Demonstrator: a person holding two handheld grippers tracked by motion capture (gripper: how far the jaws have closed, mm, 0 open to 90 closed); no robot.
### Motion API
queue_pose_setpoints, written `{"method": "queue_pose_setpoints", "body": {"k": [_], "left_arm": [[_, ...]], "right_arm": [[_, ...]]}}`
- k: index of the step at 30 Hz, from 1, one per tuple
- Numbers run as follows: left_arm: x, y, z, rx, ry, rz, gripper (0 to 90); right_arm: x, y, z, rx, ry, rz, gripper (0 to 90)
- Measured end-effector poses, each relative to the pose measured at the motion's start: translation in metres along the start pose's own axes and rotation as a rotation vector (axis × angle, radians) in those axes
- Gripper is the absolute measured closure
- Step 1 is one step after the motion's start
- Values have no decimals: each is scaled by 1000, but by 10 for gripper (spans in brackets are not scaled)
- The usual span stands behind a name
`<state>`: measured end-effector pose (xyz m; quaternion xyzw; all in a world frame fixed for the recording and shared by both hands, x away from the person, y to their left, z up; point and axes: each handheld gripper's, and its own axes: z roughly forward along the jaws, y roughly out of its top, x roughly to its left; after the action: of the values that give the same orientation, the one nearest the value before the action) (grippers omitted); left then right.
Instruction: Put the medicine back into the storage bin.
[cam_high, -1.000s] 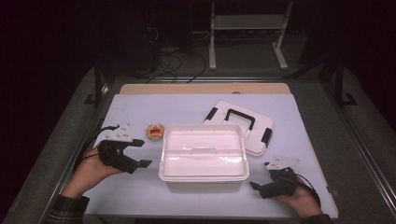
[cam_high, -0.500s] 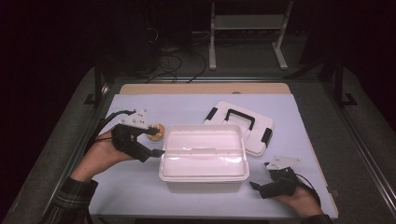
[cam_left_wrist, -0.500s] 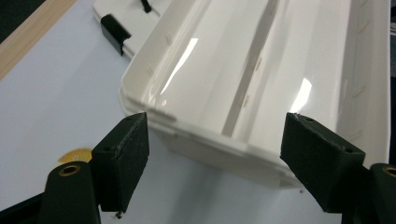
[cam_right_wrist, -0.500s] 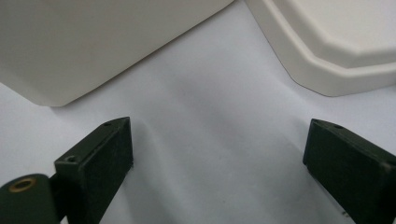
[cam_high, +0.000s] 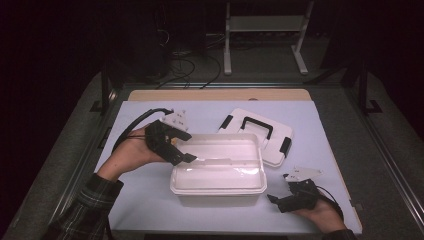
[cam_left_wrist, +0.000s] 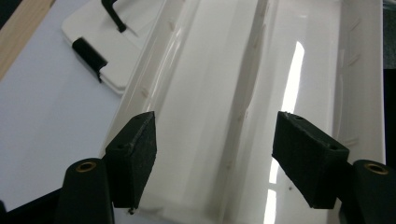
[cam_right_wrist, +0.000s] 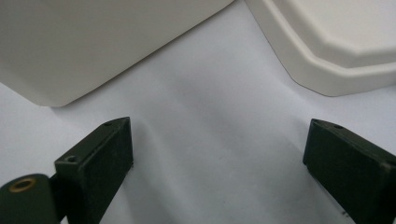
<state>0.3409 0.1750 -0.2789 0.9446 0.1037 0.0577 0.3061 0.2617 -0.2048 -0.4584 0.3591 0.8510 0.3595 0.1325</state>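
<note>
dark floor rings the pale tabletop (cam_high: 150, 200), where the white plastic bin (cam_high: 218, 170) sits mid-table, its lid (cam_high: 260, 135) just behind. left gripper (cam_high: 186, 151) hangs over the bin's left rim, fingers (cam_left_wrist: 133, 154) apart and empty, having just narrowed; right gripper (cam_high: 276, 199) rests with fingers (cam_right_wrist: 100, 163) wide. bin looks light, stiff and slick, so best taken by its rim.

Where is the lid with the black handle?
In the high view the lid lies flat on the table, just behind the open white box, toward its right end.

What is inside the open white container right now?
The white container looks bare inside: glossy walls and floor. The left gripper hangs over its left end, fingers apart, covering that corner in the high view.
</note>
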Motion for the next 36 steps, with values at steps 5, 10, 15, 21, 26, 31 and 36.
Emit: {"method": "queue_pose_setpoints", "body": {"k": [5, 10, 15, 21, 26, 31, 36], "left_arm": [[-1, 17, 14, 51, -20, 28, 361], [-5, 31, 29, 120, -55, 64, 454], [-5, 38, 41, 156, -73, 70, 508], [-6, 43, 55, 189, -88, 86, 572], [-9, 45, 63, 208, -106, 100, 654], [-10, 46, 67, 225, -122, 112, 723], [-12, 47, 70, 226, -133, 123, 790]], "right_arm": [[0, 0, 0, -1, 1, 1, 76], [0, 0, 0, -1, 1, 1, 76], [0, 0, 0, -1, 1, 1, 77], [0, 0, 0, -1, 1, 0, 76], [0, 0, 0, -2, 1, -1, 76], [0, 0, 0, -2, 1, 1, 76], [0, 0, 0, -1, 1, 1, 76]]}}
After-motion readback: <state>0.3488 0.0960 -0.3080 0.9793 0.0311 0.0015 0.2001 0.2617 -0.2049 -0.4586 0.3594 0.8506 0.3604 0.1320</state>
